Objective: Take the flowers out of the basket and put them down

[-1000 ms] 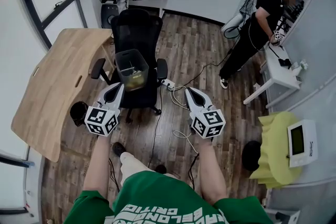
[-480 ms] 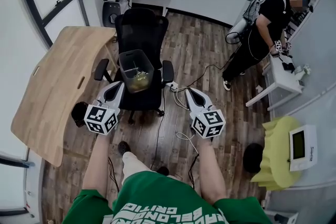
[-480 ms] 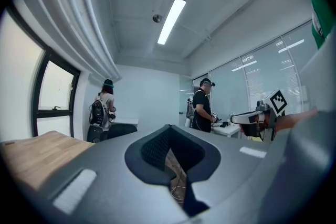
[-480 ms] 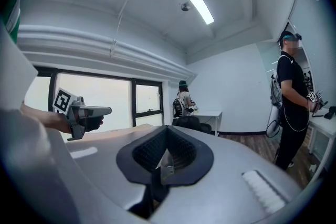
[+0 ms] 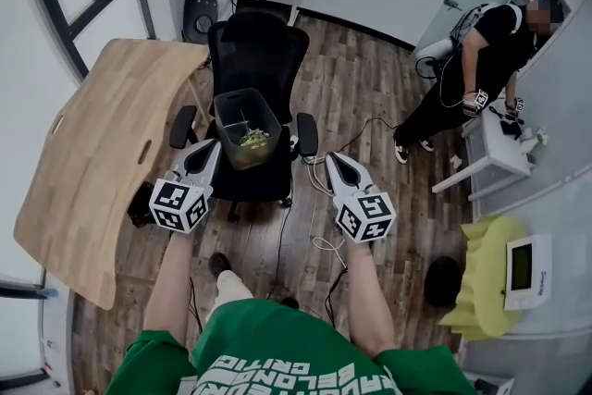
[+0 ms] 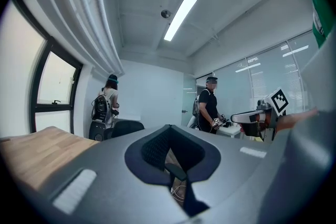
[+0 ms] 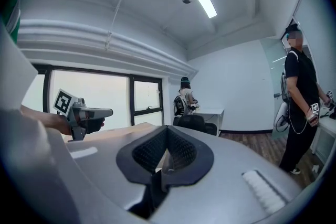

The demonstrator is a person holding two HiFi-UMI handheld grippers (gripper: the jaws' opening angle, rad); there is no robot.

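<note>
Wooden table (image 5: pixel 92 171) edge left, basket (image 5: pixel 268 123) ahead, left gripper (image 5: pixel 210 148) and right gripper (image 5: pixel 331 159) closed, empty

Black office chair (image 5: pixel 259 51), wooden table (image 5: pixel 92 153), floor cables (image 5: pixel 320 243), person in black (image 5: pixel 476 60)

White lettering on green shirt (image 5: pixel 277 375), upside down, illegible; nothing else.

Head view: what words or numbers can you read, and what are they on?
Green shirt: white letters, upside down and cut off, too unclear to quote.
Cubes on the left gripper and right gripper: black-and-white squares only, no words.
White device with a screen: too small to read.
</note>
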